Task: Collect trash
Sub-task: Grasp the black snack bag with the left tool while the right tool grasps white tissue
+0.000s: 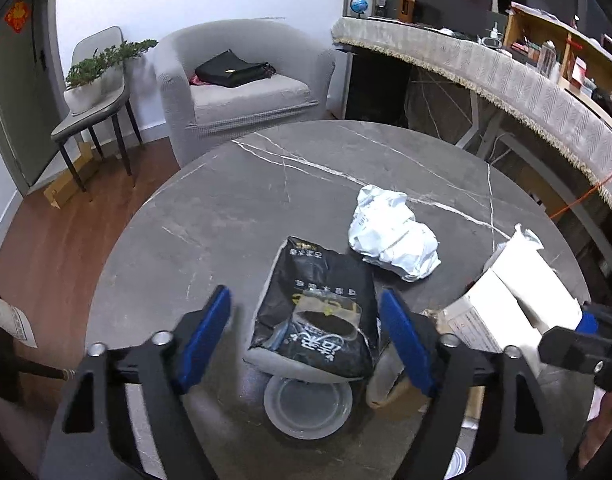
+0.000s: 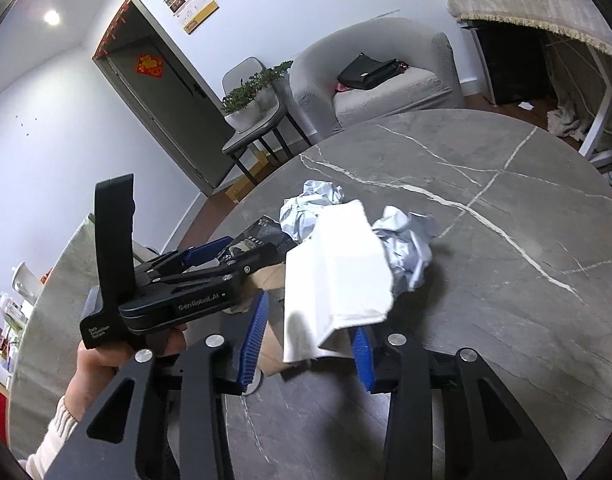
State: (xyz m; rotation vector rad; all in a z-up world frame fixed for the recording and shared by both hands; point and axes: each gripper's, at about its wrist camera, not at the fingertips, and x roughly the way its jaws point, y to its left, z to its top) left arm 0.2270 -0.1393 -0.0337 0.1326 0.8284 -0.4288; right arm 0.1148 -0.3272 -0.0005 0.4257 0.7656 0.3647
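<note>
The left gripper (image 1: 306, 336) straddles the black pouch (image 1: 318, 308), jaws wide, untouching; crumpled white wrapper (image 1: 394, 236) at one o'clock. The right gripper (image 2: 310, 344) holds the white carton (image 2: 338, 276).

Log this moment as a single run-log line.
left gripper: open, straddling black bag | right gripper: around white carton, grip unclear

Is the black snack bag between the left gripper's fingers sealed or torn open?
Torn open. The black bag lies flat on the table with a ragged hole in its clear window; the left gripper straddles it without touching.
</note>
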